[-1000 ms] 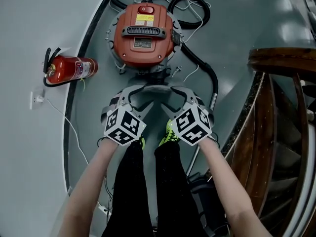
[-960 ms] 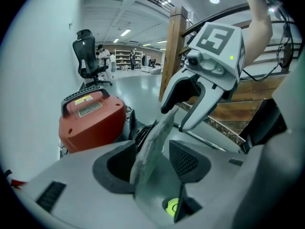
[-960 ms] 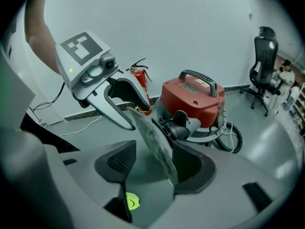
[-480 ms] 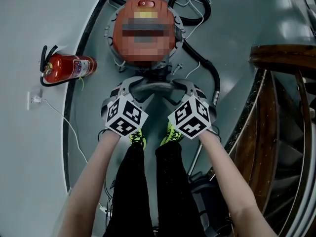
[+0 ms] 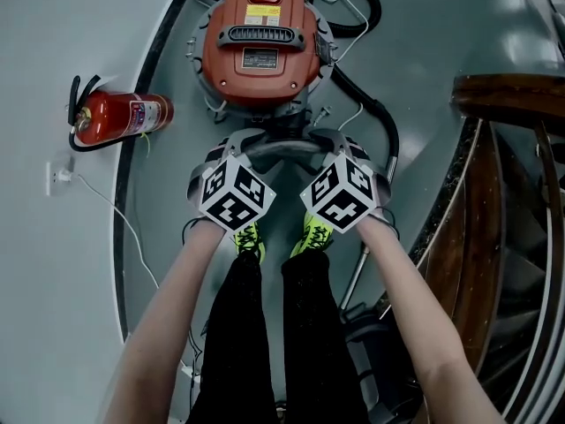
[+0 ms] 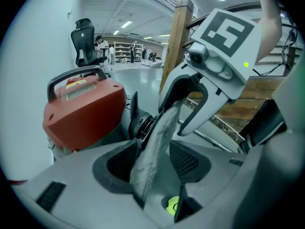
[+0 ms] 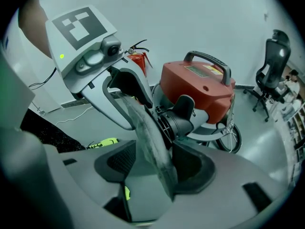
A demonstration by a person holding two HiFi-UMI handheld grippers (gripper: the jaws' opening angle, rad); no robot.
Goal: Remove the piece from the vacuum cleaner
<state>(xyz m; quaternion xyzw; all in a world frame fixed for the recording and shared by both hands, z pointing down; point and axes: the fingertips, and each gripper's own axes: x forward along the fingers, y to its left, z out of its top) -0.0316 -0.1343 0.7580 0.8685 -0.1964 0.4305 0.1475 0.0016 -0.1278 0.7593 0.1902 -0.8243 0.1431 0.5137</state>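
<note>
1. Your left gripper (image 5: 240, 144) and right gripper (image 5: 331, 140) sit side by side, low over the floor (image 5: 53, 60), just in front of the red vacuum cleaner (image 5: 261, 56).
2. The grey piece (image 5: 282, 148) is a curved strip that spans from one gripper to the other, right at the near edge of the vacuum cleaner's base.
3. In the left gripper view your jaws are drawn in narrow on the grey piece. It crosses between them on a slant and runs up into the right gripper's jaws opposite.
4. The right gripper view mirrors that: its jaws are closed in on the other end of the grey piece, which lies hard against the jaw nearer the vacuum cleaner.
5. Close behind the grey piece in both gripper views is a black ribbed collar (image 7: 174, 123) on the vacuum cleaner's lower body. You cannot tell from these views whether the two are joined.
6. A black hose (image 5: 375, 117) loops behind the vacuum cleaner and down its right side.
7. A red fire extinguisher (image 5: 119, 117) lies on its side to your left, apart from the vacuum cleaner, with a white cable (image 5: 115, 215) trailing across the floor below it.
8. Your yellow shoes (image 5: 313, 232) show just under the marker cubes.
9. A wooden staircase (image 5: 503, 193) fills the right edge.
10. An office chair (image 6: 85, 42) stands well behind the vacuum cleaner.
</note>
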